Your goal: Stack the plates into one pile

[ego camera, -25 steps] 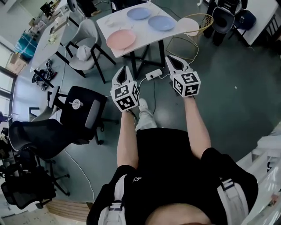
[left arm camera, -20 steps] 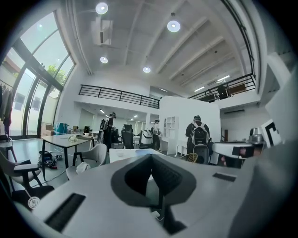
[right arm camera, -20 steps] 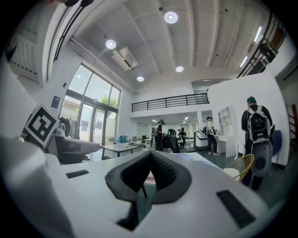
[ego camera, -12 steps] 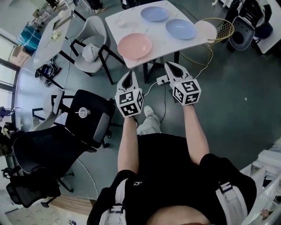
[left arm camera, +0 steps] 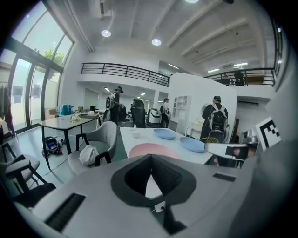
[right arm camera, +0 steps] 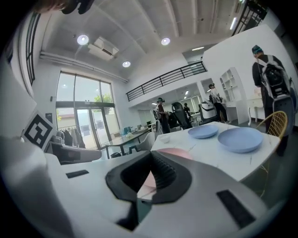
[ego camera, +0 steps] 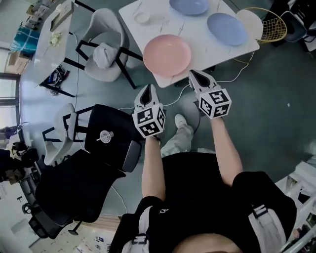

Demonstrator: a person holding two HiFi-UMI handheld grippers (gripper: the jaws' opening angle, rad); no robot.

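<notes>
Only the head view shows the whole pink plate (ego camera: 167, 54).

Our white counter (ego camera: 206, 48) bears a pink plate (ego camera: 167, 54). We see one blue plate (ego camera: 226, 28), another blue plate (ego camera: 189, 6), and a small bowl (ego camera: 142, 18), all apart.

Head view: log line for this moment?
left hand-held gripper: shut, empty | right hand-held gripper: shut, empty | pink plate: near table edge, untouched | blue plates: two, apart, unstacked

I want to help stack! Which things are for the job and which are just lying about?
For the job: pink plate, nearer blue plate, farther blue plate.
Lying about: small white bowl, grey chair, black office chair.
</notes>
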